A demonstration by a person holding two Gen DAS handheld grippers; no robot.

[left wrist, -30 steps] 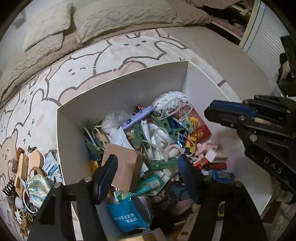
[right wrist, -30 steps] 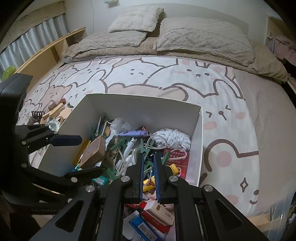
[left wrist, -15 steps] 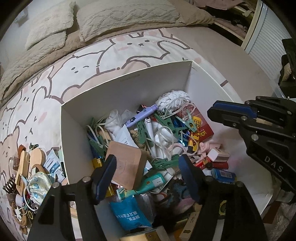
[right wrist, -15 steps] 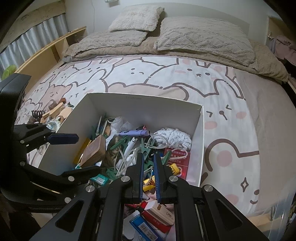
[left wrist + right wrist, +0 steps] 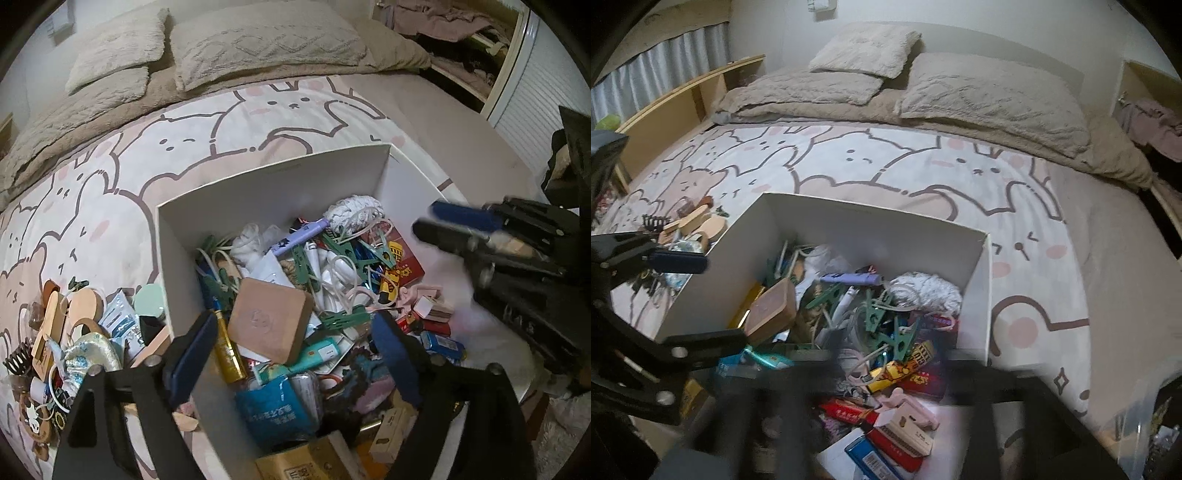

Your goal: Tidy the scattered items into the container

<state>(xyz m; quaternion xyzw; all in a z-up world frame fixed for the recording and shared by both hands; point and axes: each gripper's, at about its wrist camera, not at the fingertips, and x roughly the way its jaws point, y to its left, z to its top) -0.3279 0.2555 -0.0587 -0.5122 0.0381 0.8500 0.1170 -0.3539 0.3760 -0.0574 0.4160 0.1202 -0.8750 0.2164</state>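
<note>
Left wrist view: the left gripper (image 5: pixel 291 343) is seen low in the frame with its jaws spread wide and nothing held between them, poised over the near end of the white container (image 5: pixel 273 184). The container rests on the bed (image 5: pixel 110 192), whose cover is printed with cartoon animals, and is filled with mixed clutter: a tan square box (image 5: pixel 269 319), green clothes pegs (image 5: pixel 340 317), a purple marker (image 5: pixel 299 236), a white cord bundle (image 5: pixel 354 210) and a red packet (image 5: pixel 404 258). A heap of scattered items (image 5: pixel 70 332) is left outside the container, against its left wall, on the bed cover. The right gripper (image 5: pixel 439 221) is seen at the right edge, blurred, its two blue-tipped fingers (image 5: pixel 461 214) lying close together with nothing visible between them. Right wrist view: the right gripper (image 5: pixel 886 373) is smeared by motion, so the spread of its jaws cannot be told here. The container (image 5: pixel 871 221) lies directly ahead, the scattered items (image 5: pixel 690 225) beyond its left wall, and two pillows (image 5: pixel 990 96) at the head of the bed (image 5: pixel 1071 295).
</note>
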